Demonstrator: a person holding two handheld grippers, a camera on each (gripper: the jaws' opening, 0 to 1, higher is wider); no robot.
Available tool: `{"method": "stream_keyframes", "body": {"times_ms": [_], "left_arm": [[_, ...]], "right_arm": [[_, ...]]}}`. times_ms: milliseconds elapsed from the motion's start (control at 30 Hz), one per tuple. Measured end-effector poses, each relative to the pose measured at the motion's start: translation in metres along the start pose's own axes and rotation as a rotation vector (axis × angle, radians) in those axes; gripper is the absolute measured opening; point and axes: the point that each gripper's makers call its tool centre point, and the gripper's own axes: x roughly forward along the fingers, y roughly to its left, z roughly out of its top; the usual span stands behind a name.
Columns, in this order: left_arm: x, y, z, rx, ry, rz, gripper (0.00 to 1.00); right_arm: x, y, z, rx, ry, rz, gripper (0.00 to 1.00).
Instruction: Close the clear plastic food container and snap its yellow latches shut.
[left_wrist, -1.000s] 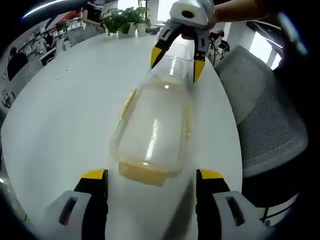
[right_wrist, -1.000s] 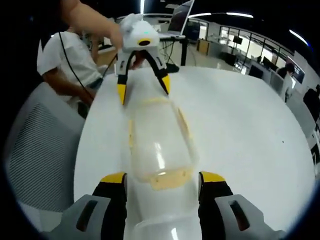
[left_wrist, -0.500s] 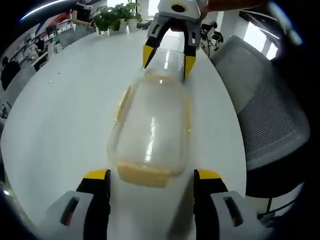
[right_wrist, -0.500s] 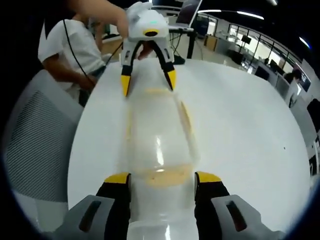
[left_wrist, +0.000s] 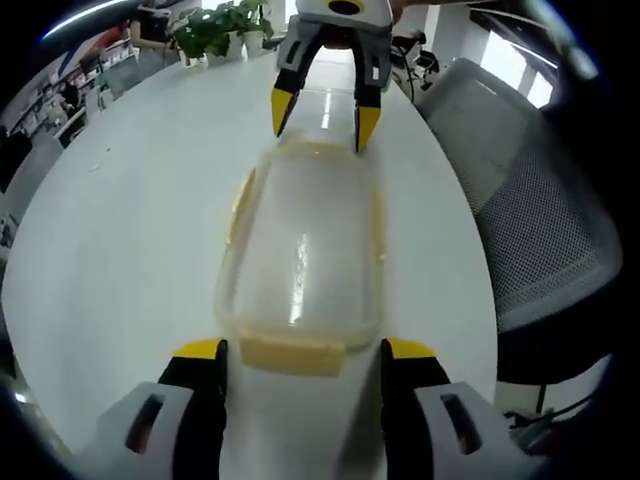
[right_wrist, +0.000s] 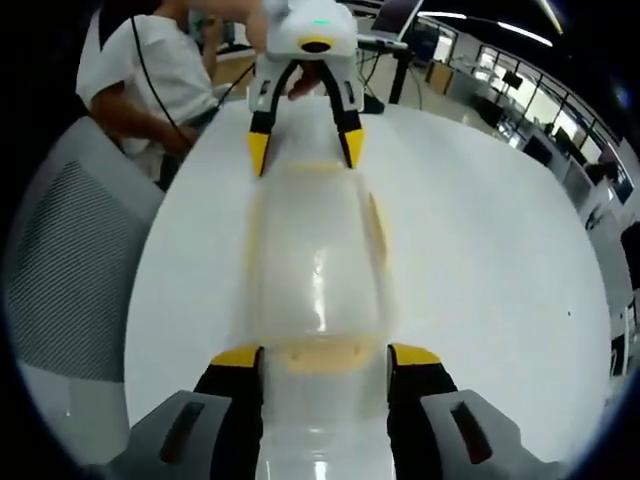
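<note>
Left gripper view: big white round table (left_wrist: 120, 230) fills most of frame, grey mesh chair (left_wrist: 540, 220) off its edge, potted plants (left_wrist: 215, 25) at far side. On the table, the clear plastic food container (left_wrist: 300, 250) lies w/ lid on, long axis running straight from the left gripper (left_wrist: 302, 350) to the right gripper (left_wrist: 320, 105) opposite. Yellow latches show as strips along the long sides and a flap at each short end; near-end latch (left_wrist: 292, 355) sits just between the left jaws, apart from both pads.

Right gripper view: same layout mirrored. Container (right_wrist: 315, 270) runs away from right gripper (right_wrist: 323, 357) toward left gripper (right_wrist: 303, 145); end latch (right_wrist: 322, 355) lies between the right jaws. A seated person in a white shirt (right_wrist: 140, 80) is behind.

Jaws: both grippers open wide, a bit wider than the container end, holding nothing. Each gripper is nearest its own end latch, so the next move prob. turns on pressing each end flap down/in along that axis. Whether the side latches are already snapped: can't tell.
</note>
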Motion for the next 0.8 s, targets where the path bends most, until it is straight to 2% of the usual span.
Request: {"method": "stream_keyframes", "body": {"times_ms": [67, 167, 600, 700, 800], "left_arm": [[0.0, 0.001, 0.0, 0.005, 0.002, 0.0, 0.61], [0.0, 0.002, 0.0, 0.007, 0.0, 0.0, 0.61], [0.001, 0.004, -0.001, 0.045, 0.017, 0.006, 0.56], [0.001, 0.004, -0.001, 0.049, 0.02, 0.005, 0.56], [0.0, 0.004, -0.001, 0.054, 0.028, 0.002, 0.56]], "right_arm": [[0.004, 0.0, -0.004, -0.026, 0.038, -0.003, 0.47], [0.009, 0.002, -0.006, -0.028, 0.054, 0.008, 0.47], [0.011, -0.003, -0.009, -0.009, 0.08, 0.018, 0.43], [0.013, -0.002, -0.012, 0.042, 0.105, 0.026, 0.43], [0.012, -0.004, -0.011, 0.014, 0.112, 0.029, 0.43]]}}
